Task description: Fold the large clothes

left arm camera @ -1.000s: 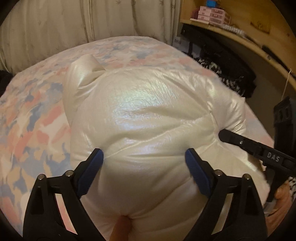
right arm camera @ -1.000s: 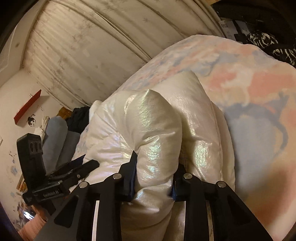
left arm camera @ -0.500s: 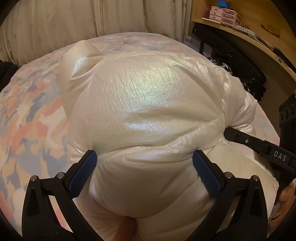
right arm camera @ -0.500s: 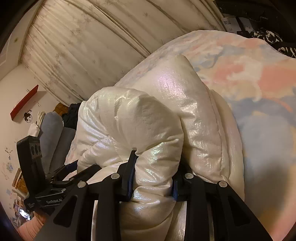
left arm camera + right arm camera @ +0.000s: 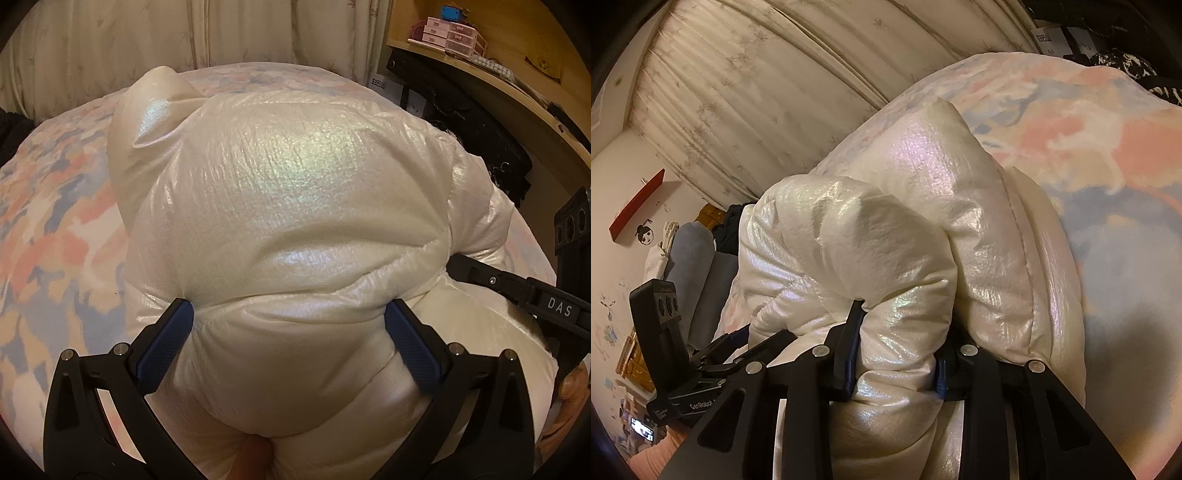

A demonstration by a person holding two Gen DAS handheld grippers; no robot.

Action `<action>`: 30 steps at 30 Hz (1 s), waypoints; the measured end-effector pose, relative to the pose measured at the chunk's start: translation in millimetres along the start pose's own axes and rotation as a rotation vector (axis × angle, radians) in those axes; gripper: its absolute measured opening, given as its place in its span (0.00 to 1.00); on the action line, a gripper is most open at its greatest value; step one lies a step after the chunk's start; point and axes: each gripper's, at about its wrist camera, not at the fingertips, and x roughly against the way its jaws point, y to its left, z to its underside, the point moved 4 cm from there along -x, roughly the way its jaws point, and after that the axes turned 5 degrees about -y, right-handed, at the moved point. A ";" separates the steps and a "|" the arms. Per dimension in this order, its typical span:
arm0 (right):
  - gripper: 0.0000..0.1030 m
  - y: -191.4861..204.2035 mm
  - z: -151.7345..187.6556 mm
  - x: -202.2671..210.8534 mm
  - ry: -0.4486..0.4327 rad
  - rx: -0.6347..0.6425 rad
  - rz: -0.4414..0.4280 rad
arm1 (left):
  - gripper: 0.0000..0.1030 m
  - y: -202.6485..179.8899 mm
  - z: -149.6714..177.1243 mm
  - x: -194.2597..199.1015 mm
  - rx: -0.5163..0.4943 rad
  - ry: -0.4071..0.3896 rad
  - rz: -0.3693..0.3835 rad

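The white puffer jacket [image 5: 295, 229] lies bunched on the bed [image 5: 55, 236], covering its patterned blanket. The left gripper [image 5: 288, 328] has just been opening; its fingers [image 5: 166, 343] stand wide, with a jacket bulge between them. The right gripper [image 5: 897, 354] has narrow fingers [image 5: 849, 354] pinching a thick jacket fold.

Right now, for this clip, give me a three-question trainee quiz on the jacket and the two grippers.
1. True or false: the right gripper pinches a fold of the white puffer jacket.
2. The left gripper is: A) shut on a sleeve B) spread wide around the jacket's bulk C) out of view.
3. What does the jacket lie on?

Key: 1 true; 2 B; 3 the patterned bedspread.
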 end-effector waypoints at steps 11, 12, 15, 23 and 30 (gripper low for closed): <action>0.34 33.2 -2.9 11.0 0.076 0.102 0.160 | 1.00 -8.9 3.0 20.2 -0.029 -0.001 -0.034; 0.36 37.3 -3.7 12.9 0.081 0.113 0.179 | 1.00 -10.6 3.0 23.1 -0.027 0.004 -0.033; 0.42 51.1 -5.6 21.3 0.100 0.141 0.239 | 1.00 -7.6 2.9 32.8 -0.001 0.036 -0.020; 0.82 77.6 -10.3 56.8 0.118 0.206 0.327 | 1.00 1.3 5.2 55.7 0.064 0.188 0.021; 0.96 103.8 -15.8 94.1 0.115 0.227 0.318 | 0.99 26.1 9.7 74.0 0.157 0.284 0.025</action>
